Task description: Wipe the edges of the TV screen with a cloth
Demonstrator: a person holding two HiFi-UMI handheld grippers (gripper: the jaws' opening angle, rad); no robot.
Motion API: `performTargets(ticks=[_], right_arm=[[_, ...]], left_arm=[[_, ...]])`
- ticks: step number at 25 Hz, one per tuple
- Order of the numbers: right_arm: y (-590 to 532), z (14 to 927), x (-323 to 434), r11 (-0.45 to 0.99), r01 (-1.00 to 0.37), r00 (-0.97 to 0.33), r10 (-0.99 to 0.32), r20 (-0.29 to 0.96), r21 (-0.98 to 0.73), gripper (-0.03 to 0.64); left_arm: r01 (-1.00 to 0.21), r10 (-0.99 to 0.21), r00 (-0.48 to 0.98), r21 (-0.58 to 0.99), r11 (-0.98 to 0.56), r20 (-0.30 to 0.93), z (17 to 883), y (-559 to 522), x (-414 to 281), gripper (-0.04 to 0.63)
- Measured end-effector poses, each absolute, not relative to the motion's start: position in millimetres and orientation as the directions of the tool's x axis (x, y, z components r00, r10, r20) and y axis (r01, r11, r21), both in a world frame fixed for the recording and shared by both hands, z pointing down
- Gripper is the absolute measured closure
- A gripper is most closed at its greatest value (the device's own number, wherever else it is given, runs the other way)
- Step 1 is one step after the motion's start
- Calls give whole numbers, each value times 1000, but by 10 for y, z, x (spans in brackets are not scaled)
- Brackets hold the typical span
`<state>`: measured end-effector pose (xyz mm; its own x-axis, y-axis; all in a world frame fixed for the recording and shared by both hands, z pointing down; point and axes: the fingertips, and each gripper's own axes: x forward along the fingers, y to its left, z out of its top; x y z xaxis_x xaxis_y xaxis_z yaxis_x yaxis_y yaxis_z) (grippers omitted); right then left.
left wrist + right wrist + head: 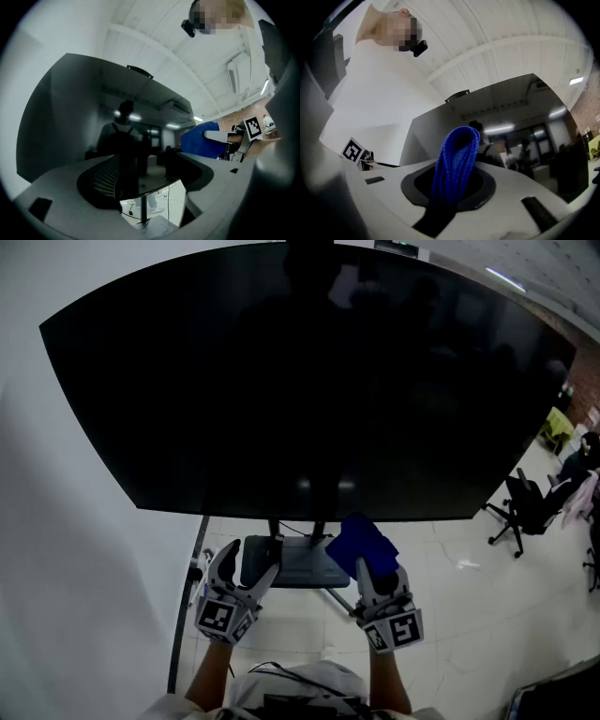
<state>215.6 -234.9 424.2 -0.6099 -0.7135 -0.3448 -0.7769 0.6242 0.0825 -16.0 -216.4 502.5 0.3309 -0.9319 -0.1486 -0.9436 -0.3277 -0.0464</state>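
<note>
Forearms reach up from 6 o'clock in the head view, each hand carrying a gripper below the television. At about 7 o'clock the left gripper (246, 570) has its fingers released and spread wide. Its own view shows nothing between them, only the lower border of the set and the floor beyond the gap. It has no part in the wiping as things stand.

Between the two grippers, just under the middle of the picture, is the TV stand (298, 561), its post rising to the bottom border of the TV screen (300, 381). The dark panel fills the head view from 9 o'clock over 12 to 3.

At about 5 o'clock the right gripper (380, 577) has its fingers clenched on the blue cloth (361, 542). The right gripper view shows it folded into a thick loop that stands up out of the grip. In the head view the top of the cloth comes right up to the screen's bottom edge, just right of the post. Whether it touches the border or hangs just in front of it cannot be told. Over at 4 o'clock an office chair (525, 507) stands on the floor, well apart from the work.

My judgement is that the cloth is being brought to the lower edge and no stroke has begun. The next move calls for pressing the fold against the bottom border and drawing it along. The cloth has to be kept on the rim rather than the glass, and the grip firm enough that it does not slip out.
</note>
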Motion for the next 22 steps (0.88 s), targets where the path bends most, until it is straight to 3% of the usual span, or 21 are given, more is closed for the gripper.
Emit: performTargets(ticks=[9,18,22], right_arm=[[-2781,2992,2280,685,-671,-728,-534,-430,284,534],[-2966,597,1959,340,-768,-640,-442,-629,542,534],[-3014,-134,1498,214,-741,-651,-462,-602,637,532]], left_arm=[[-959,-954,283,-51,-280,-94,4895,-2403,406,235],[-901,-894,434,-53,-431,-109,4606,-2623,469,235],[-815,-811,580,-60,-576,-78,4287,-2477,804,235]])
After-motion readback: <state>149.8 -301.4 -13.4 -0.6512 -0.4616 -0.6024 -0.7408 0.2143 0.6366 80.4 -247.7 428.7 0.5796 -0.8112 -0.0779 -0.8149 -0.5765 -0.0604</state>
